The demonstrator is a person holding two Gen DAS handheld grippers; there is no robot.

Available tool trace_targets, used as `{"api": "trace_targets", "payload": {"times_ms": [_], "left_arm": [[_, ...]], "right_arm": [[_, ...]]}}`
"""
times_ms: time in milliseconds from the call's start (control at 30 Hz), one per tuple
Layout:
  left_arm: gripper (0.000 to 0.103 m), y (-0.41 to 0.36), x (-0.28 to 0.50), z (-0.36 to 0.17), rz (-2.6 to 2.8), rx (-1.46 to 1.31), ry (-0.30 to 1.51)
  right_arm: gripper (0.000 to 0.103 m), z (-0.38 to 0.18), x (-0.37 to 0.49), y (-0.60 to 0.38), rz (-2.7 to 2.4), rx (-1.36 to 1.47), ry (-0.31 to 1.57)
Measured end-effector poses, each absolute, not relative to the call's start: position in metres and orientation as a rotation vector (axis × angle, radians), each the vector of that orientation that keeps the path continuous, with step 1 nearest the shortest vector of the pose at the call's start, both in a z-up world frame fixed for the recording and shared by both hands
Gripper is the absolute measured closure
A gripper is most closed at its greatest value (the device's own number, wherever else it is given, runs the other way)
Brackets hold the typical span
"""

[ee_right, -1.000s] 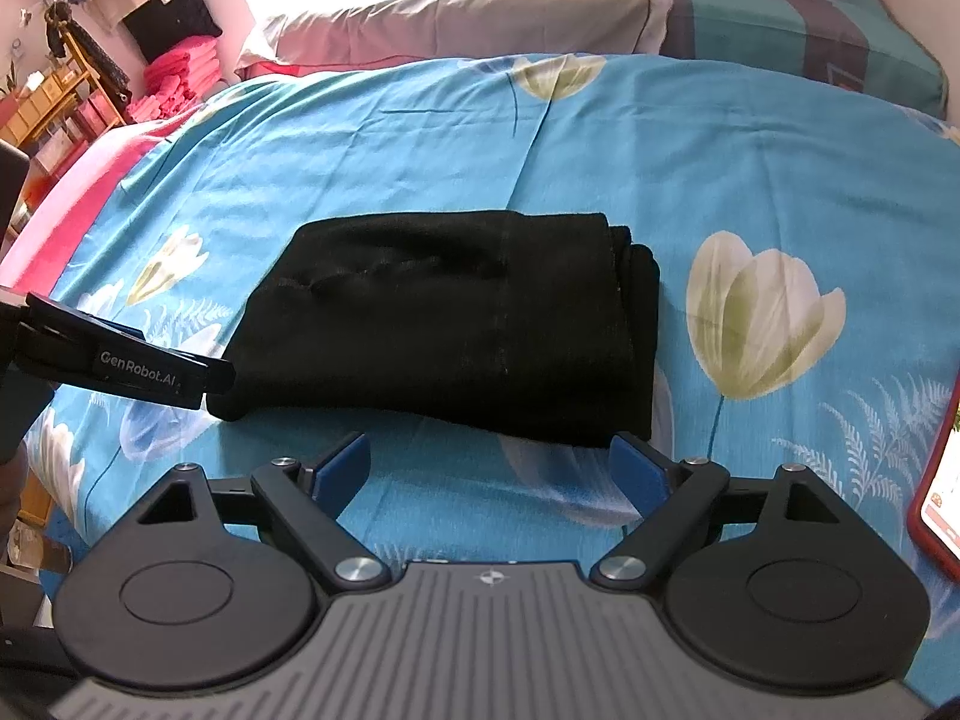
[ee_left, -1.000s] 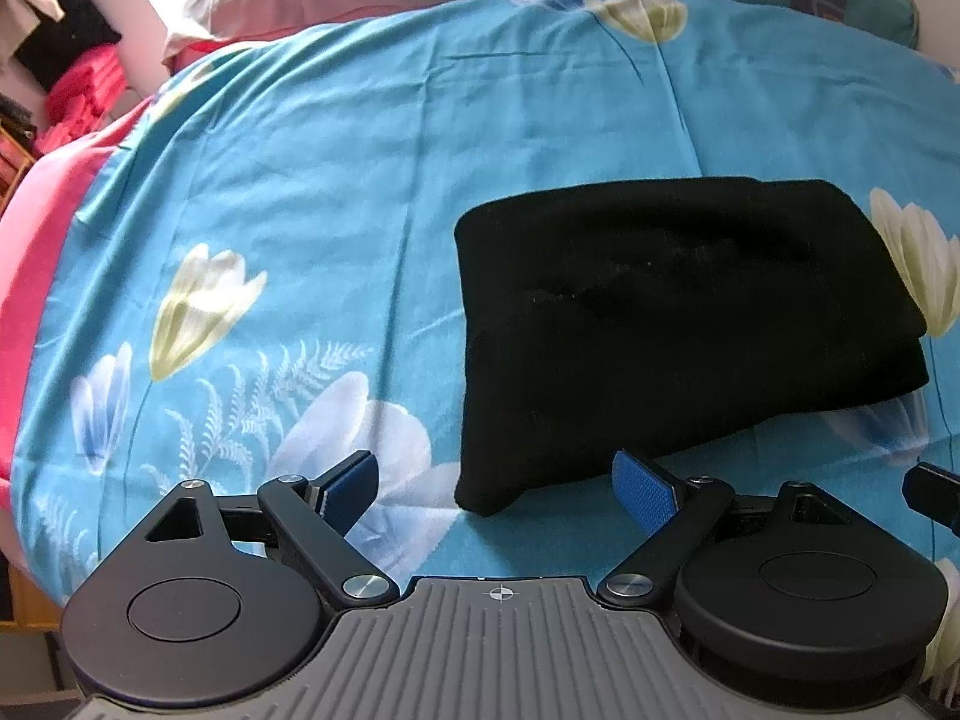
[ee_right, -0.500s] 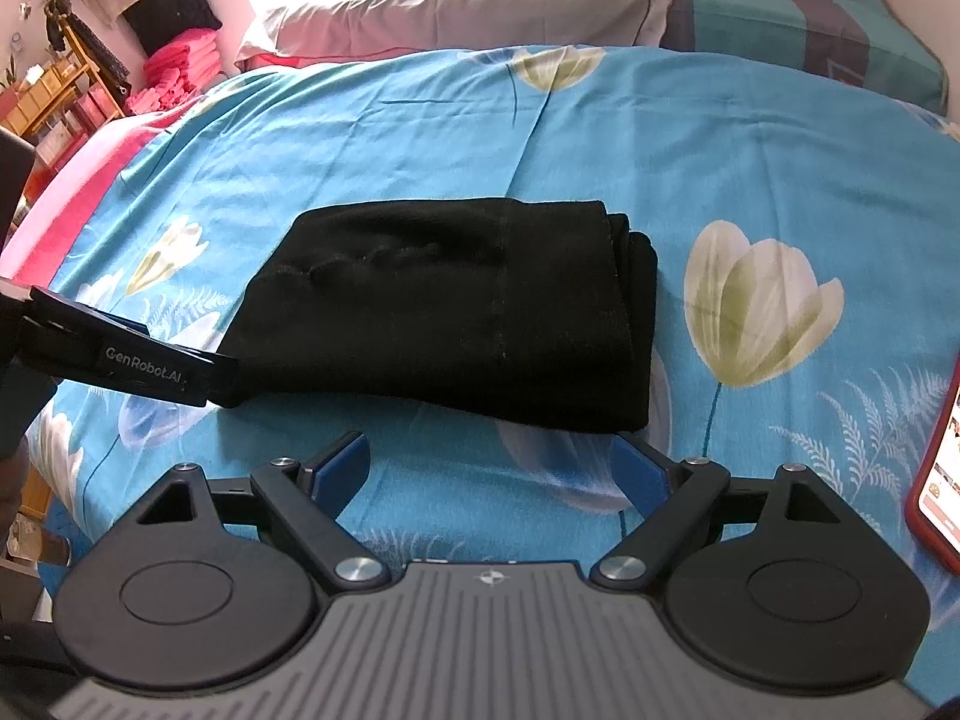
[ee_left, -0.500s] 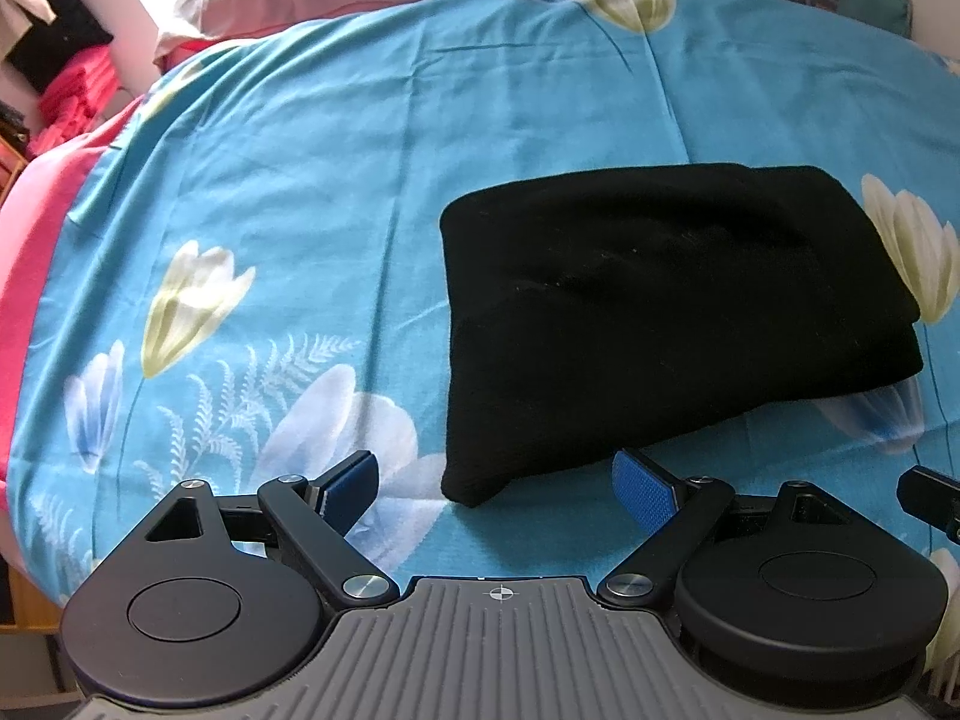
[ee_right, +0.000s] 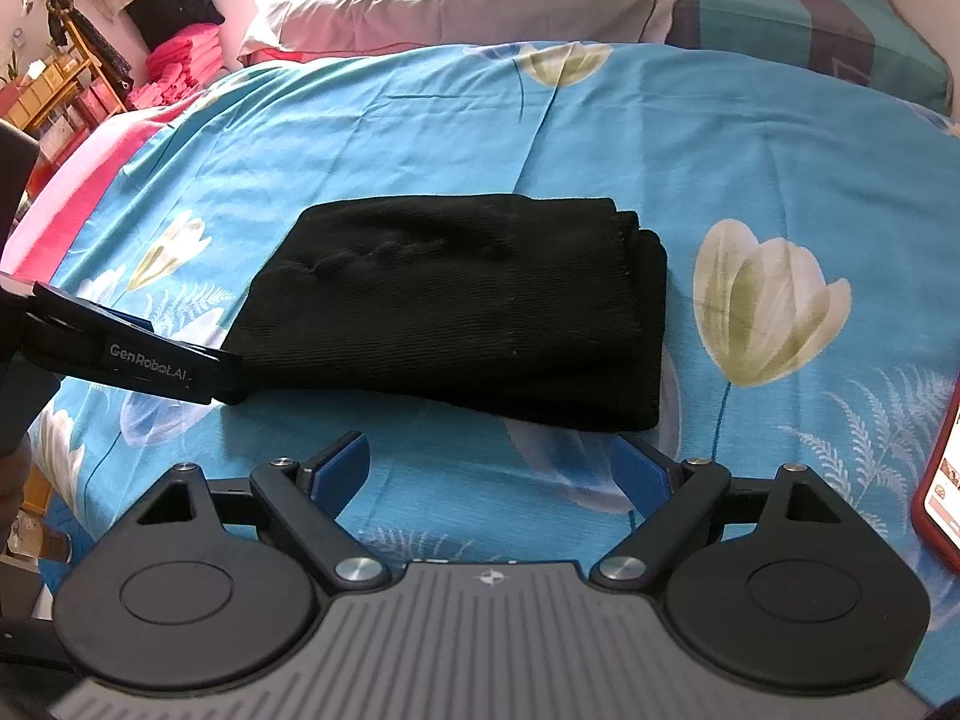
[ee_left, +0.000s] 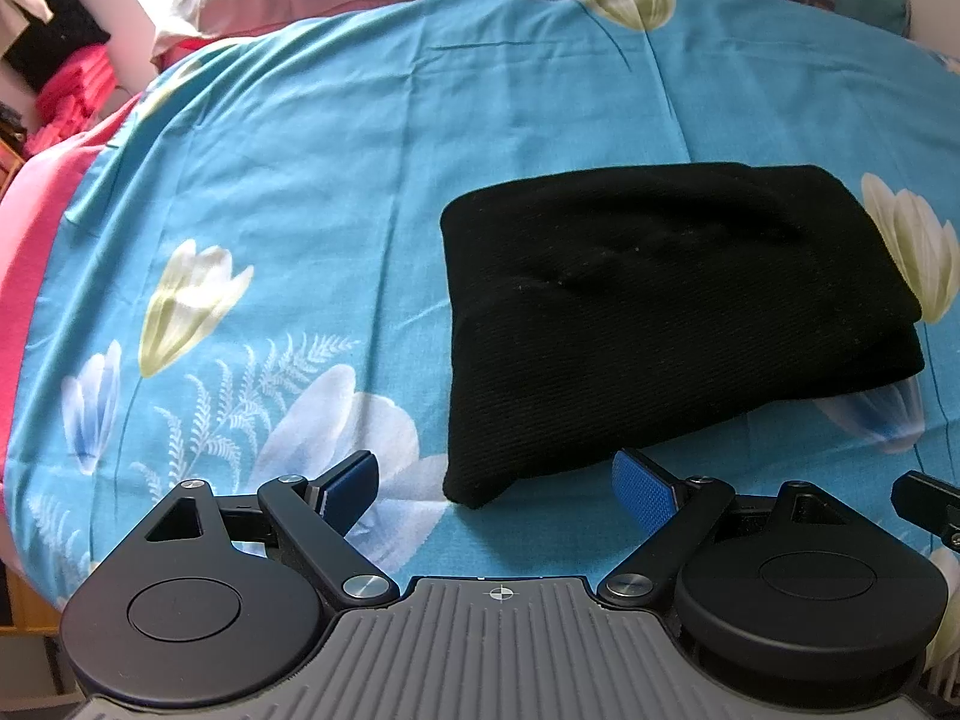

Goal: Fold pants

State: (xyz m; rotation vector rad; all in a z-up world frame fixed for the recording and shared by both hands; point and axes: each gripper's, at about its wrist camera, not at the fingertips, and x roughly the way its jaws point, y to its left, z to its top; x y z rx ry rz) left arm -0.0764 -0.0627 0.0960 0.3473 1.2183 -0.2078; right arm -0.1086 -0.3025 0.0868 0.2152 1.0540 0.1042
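Where "GenRobot.AI" reads: left hand-held gripper (ee_right: 231, 381).

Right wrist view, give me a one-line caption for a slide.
Folded black pants lie on a floral blue bedsheet; the open right claw hovers just short of them.

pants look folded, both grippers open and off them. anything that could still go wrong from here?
1. The left gripper hangs open just short of the pants' near corner; a forward drift could snag it and undo the fold.
2. The stacked layers at the pants' right edge look loose and might slump.
3. A phone lies by the right gripper; a sideways swing could knock it.
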Motion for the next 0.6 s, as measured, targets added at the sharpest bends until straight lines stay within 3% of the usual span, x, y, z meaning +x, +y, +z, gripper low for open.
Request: {"api": "trace_targets", "payload": {"times_ms": [600], "left_arm": [[0.0,-0.048,-0.067,0.091,-0.231,0.327,1.233]], "right_arm": [[0.013,0.082,-0.098,-0.295,0.112,0.217,1.078]]}}
